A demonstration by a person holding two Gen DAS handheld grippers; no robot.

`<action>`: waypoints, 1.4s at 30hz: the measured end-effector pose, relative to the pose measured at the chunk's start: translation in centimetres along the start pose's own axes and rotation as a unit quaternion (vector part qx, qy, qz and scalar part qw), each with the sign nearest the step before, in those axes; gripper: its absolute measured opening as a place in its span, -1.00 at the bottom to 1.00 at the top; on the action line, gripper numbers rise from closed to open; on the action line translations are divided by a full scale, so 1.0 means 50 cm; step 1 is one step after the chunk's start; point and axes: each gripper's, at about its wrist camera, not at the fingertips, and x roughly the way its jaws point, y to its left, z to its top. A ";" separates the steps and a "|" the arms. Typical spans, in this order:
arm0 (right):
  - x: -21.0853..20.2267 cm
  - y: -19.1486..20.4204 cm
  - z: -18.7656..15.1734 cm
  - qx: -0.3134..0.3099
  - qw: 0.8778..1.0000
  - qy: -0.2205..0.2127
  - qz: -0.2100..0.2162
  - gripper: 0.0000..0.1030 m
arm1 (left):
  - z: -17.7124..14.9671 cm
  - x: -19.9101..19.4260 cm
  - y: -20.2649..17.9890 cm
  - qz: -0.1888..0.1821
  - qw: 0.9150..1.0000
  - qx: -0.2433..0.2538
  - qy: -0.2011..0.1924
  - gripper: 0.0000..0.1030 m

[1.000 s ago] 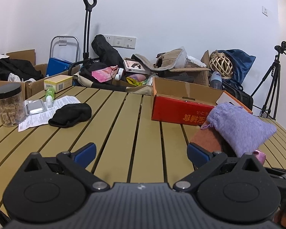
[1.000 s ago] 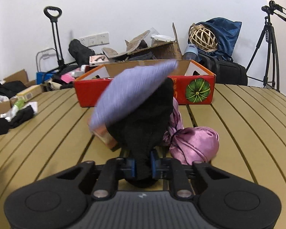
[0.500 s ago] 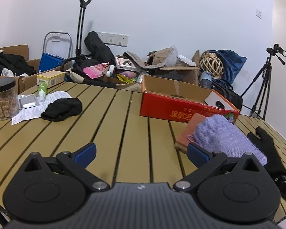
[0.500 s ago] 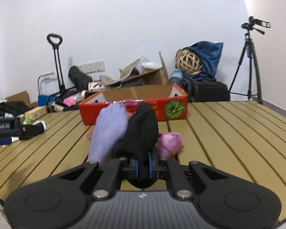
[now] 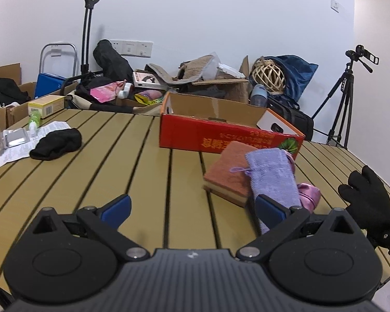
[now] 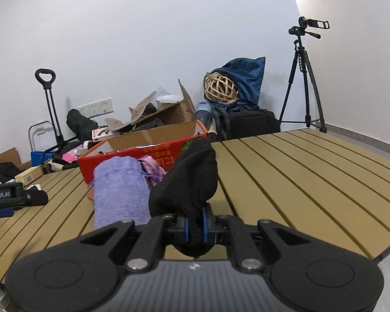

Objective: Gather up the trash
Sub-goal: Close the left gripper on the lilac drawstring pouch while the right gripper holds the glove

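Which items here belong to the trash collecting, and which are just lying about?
In play:
- right gripper, shut on the black glove
- left gripper, open, holding nothing
- red cardboard box, open

Lying about:
- purple knit pouch
- brown book
- tripod
- wicker ball

Your right tool point(image 6: 195, 227) has carried the black glove point(image 6: 187, 182) out from under the purple pouch point(image 6: 119, 189) and off to the right. The pouch, propped up on the glove a second ago, now lies flat across the brown book point(image 5: 228, 171). Your left tool point(image 5: 192, 208) has shifted, so the red box point(image 5: 221, 135) sits farther ahead.
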 end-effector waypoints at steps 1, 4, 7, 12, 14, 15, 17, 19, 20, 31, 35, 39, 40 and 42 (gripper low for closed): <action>0.000 -0.004 0.001 0.000 1.000 -0.001 -0.002 -0.82 | -0.002 0.001 -0.005 -0.002 1.000 0.002 0.001 1.00; -0.001 -0.016 0.001 0.002 1.000 -0.002 -0.007 -0.82 | -0.009 0.006 -0.023 -0.004 1.000 0.008 0.004 1.00; -0.003 -0.029 0.000 0.005 1.000 -0.003 -0.011 -0.82 | -0.014 0.011 -0.040 -0.005 1.000 0.013 0.006 1.00; -0.009 -0.055 0.002 0.008 1.000 -0.008 -0.019 -0.82 | -0.028 0.020 -0.076 -0.008 1.000 0.026 0.009 1.00; -0.012 -0.070 0.003 0.010 1.000 -0.009 -0.024 -0.82 | -0.034 0.024 -0.091 -0.007 0.999 0.037 0.009 1.00; -0.013 -0.077 0.003 0.011 1.000 -0.009 -0.026 -0.82 | -0.037 0.026 -0.097 -0.005 0.999 0.042 0.008 1.00; -0.017 -0.090 0.003 0.013 0.999 -0.009 -0.029 -0.82 | -0.041 0.029 -0.108 -0.002 0.999 0.045 0.008 1.00; -0.019 -0.105 0.004 0.015 0.999 -0.010 -0.034 -0.82 | -0.044 0.030 -0.118 -0.006 0.999 0.047 0.009 1.00; -0.021 -0.110 0.004 0.016 0.999 -0.011 -0.035 -0.82 | -0.045 0.031 -0.123 -0.007 0.999 0.049 0.009 1.00; -0.015 -0.172 0.003 0.023 0.998 -0.004 -0.051 -0.82 | -0.065 0.048 -0.192 0.012 0.995 0.099 0.015 1.00; -0.019 -0.190 0.008 0.030 0.998 -0.009 -0.053 -0.82 | -0.060 0.070 -0.222 0.020 0.994 0.104 0.025 1.00; -0.029 -0.208 0.014 0.040 0.998 -0.016 -0.054 -0.82 | -0.050 0.096 -0.246 0.031 0.994 0.101 0.036 1.00; -0.031 -0.212 0.014 0.042 0.997 -0.018 -0.055 -0.82 | -0.049 0.100 -0.252 0.034 0.994 0.099 0.040 1.00; -0.034 -0.221 0.016 0.048 0.997 -0.019 -0.056 -0.82 | -0.043 0.118 -0.259 0.045 0.993 0.093 0.051 1.00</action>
